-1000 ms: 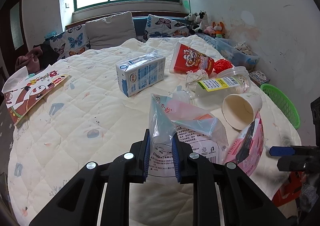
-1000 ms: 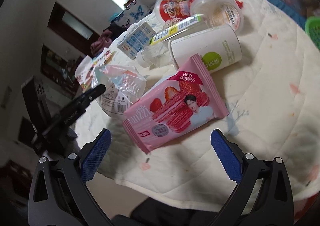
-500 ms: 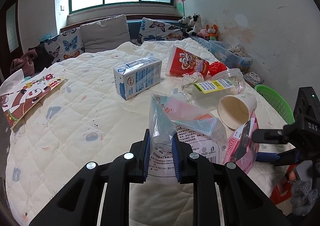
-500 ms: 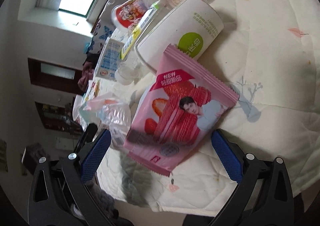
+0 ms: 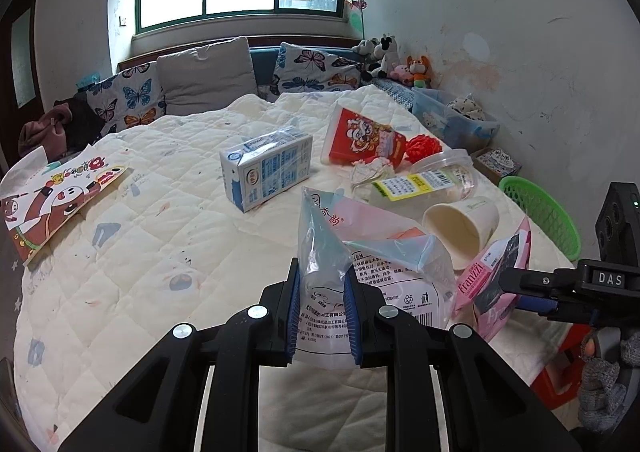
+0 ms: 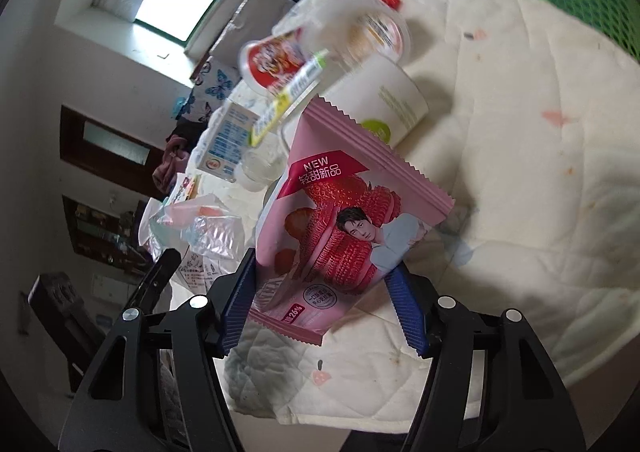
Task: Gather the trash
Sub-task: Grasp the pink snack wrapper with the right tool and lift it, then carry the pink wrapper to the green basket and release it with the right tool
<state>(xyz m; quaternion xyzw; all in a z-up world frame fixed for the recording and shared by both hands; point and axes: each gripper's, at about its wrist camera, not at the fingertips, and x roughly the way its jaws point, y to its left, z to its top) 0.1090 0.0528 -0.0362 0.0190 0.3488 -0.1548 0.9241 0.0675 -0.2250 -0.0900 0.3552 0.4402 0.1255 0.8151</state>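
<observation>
Pink snack wrapper [image 6: 352, 220] caught between closing jaws at the bed's near edge.

On the quilted bed [image 5: 132, 236], the right gripper [image 6: 320, 304] had just been closing, and its pads pressed the wrapper's crumpled lower end. The left gripper [image 5: 322, 308] was clamped on a clear plastic bag [image 5: 360, 252] just beside it. A paper cup [image 5: 464, 224] lay behind the wrapper. Slick, crumpling film gave a shallow hold, so the wrapper could probably slip free when lifted, or its tail might knock the cup.
</observation>
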